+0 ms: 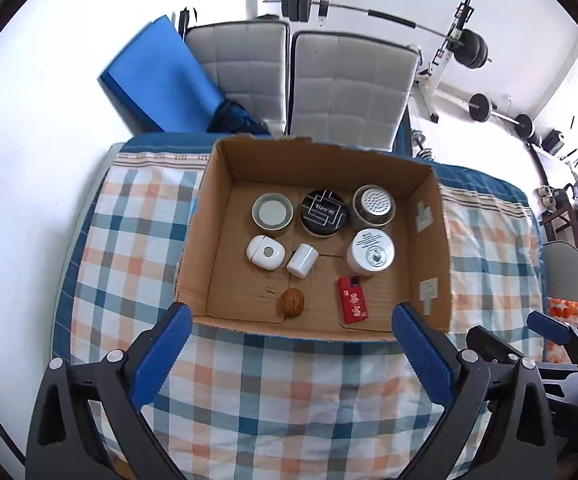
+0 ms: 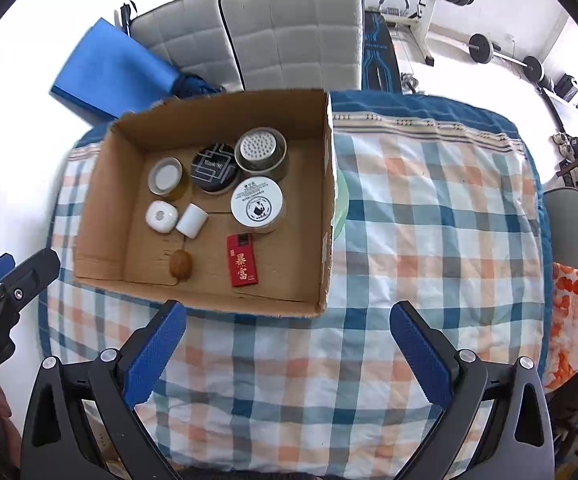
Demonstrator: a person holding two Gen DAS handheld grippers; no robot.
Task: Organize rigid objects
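Observation:
An open cardboard box (image 1: 217, 216) (image 2: 101, 200) sits on a checked cloth. Inside it stand three round tins in a back row: a pale-lidded one (image 1: 272, 214), a black one (image 1: 323, 212) and a perforated-lid one (image 1: 373, 205). In front lie a white case (image 1: 265, 253), a white cylinder (image 1: 302, 260) and a white round jar (image 1: 370, 251) (image 2: 256, 202). A walnut (image 1: 292, 302) (image 2: 180, 265) and a red box (image 1: 353, 300) (image 2: 242, 260) lie nearest. My left gripper (image 1: 291, 320) hangs open above the box's near wall, empty. My right gripper (image 2: 289, 318) is open and empty over the cloth.
The checked cloth (image 2: 409, 220) covers a table with a blue border. Two grey padded chair backs (image 1: 349, 88) stand behind it, beside a blue mat (image 1: 157, 76). Barbells and a weight rack (image 1: 449, 48) fill the far right. An orange-patterned fabric (image 2: 577, 312) lies at the right.

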